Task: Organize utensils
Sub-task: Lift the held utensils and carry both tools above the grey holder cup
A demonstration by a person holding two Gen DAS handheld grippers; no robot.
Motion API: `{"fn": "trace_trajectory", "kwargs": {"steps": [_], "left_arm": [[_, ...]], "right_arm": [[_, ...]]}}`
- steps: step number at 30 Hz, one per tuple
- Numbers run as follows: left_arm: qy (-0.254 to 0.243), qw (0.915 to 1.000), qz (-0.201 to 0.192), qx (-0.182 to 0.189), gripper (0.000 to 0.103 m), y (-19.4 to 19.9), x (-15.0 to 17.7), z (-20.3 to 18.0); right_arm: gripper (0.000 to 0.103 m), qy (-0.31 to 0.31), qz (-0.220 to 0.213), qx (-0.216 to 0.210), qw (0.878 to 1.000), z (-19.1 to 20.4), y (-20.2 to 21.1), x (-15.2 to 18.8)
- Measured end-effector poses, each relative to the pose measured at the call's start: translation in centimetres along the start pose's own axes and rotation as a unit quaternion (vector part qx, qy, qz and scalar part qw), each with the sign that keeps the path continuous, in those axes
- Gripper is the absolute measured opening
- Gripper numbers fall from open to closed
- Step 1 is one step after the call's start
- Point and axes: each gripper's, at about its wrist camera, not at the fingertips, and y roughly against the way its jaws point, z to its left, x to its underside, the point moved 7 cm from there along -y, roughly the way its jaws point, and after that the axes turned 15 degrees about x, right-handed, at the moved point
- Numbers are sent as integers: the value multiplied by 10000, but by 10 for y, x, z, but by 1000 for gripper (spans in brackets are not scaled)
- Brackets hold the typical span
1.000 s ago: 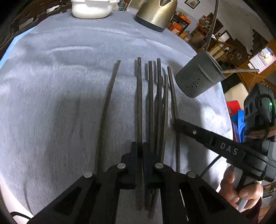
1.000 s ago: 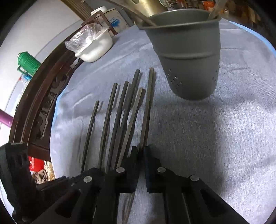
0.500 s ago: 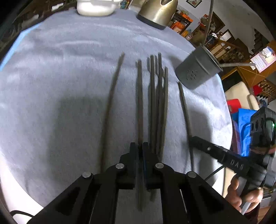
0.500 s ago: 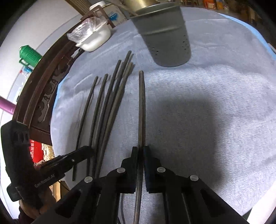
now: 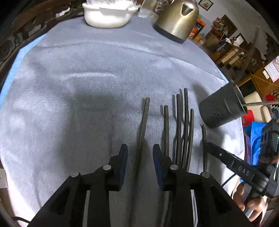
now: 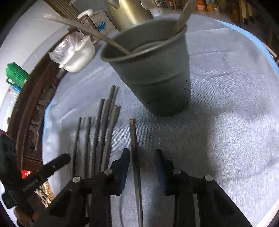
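Several dark chopsticks lie side by side on the grey cloth. My left gripper is open, with the leftmost chopstick lying on the cloth between its jaws. My right gripper is open over a single chopstick set apart to the right of the bundle. The grey perforated utensil cup stands just beyond that chopstick and holds a few utensils; it also shows in the left wrist view. The right gripper's finger shows in the left wrist view.
A white lidded bowl and a metal kettle stand at the far edge of the round table. A green bottle sits off the table. The cloth covers the table to its curved edge.
Both grippers were shut on chopsticks and have opened. The right one's chopstick now lies apart from the bundle near the cup. The left gripper has shifted to the leftmost chopstick.
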Motion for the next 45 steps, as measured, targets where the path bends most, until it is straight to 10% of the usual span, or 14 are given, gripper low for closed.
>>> {"fn": "trace_trajectory", "kwargs": {"steps": [9, 18, 27, 45], "left_arm": [[0, 9996, 259, -147, 22, -20, -24, -2], [-31, 9999, 103, -1, 6, -12, -28, 1], [-544, 9941, -935, 115, 6, 60, -36, -38], [-1424, 9504, -2667, 725, 5, 157, -55, -134]], "right_arm": [[8, 511, -12, 498, 9975, 18, -8, -8], [6, 400, -106, -66, 9991, 7, 8, 0], [6, 494, -1165, -568, 9903, -7, 80, -5], [6, -245, -3476, -751, 9343, -44, 218, -40]]}}
